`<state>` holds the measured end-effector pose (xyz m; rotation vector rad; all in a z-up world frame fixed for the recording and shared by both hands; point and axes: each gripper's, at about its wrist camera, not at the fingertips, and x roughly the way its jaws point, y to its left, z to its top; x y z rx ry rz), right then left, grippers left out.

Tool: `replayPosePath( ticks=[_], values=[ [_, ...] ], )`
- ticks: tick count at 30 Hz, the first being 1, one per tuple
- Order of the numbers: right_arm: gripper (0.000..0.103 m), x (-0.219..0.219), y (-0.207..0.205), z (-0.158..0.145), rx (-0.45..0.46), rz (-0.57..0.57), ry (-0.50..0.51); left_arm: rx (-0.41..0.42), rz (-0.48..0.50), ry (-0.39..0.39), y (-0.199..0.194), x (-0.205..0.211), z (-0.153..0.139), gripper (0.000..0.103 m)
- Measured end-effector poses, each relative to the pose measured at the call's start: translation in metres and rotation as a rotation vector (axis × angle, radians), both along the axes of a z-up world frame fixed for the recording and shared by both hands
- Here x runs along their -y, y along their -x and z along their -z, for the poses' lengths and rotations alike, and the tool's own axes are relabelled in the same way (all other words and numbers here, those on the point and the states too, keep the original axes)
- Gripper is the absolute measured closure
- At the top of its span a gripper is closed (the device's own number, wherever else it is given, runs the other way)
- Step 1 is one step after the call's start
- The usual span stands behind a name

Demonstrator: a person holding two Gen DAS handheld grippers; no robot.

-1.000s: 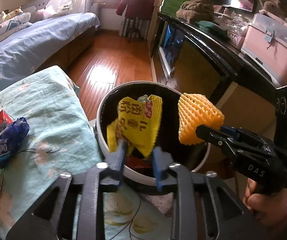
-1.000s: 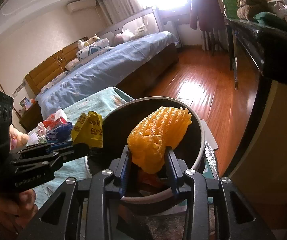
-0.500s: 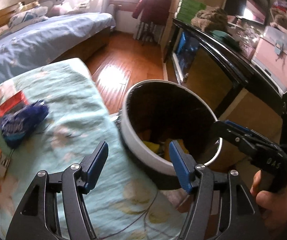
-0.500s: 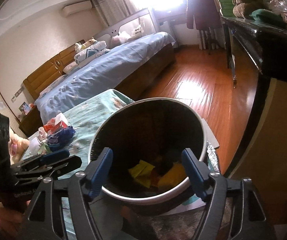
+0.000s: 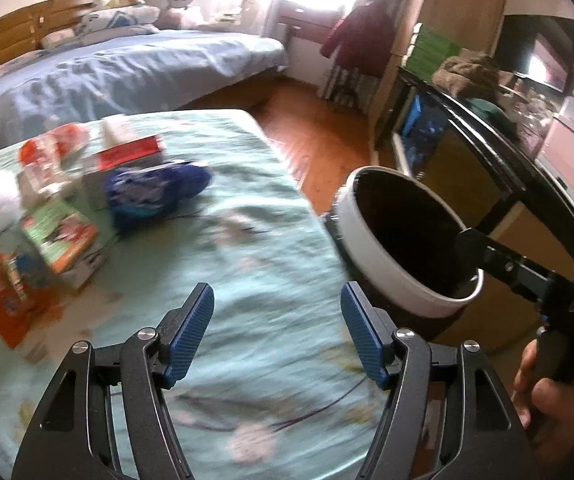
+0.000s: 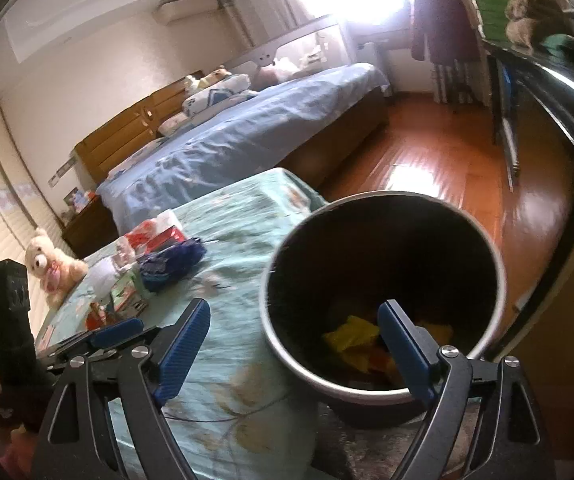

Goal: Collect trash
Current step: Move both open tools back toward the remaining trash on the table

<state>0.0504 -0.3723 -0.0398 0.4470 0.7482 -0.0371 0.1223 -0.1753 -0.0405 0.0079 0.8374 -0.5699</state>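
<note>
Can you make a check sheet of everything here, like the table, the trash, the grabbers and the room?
Surface: table in a green flowered cloth.
Job's things: trash bin beside the table, yellow wrappers inside; blue bag and snack packets on the cloth.
Clutter: teddy bear at the table's far end.
Grippers: left gripper and right gripper empty, jaws opening.
Cables: nothing seen.
Surroundings: bed, wood floor.
</note>
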Motion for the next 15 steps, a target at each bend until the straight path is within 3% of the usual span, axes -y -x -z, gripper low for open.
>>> replayPosePath(
  ticks=[11,15],
  values=[
    [0.015,-0.056,-0.025,0.003,0.003,-0.136,-0.018,-0.002,-0.140,0.005,0.000,-0.065,0.006,0.036],
    [0.010,-0.080,-0.035,0.007,-0.001,-0.194,-0.020,-0.004,-0.192,0.003,0.002,-0.089,0.010,0.036]
  ],
)
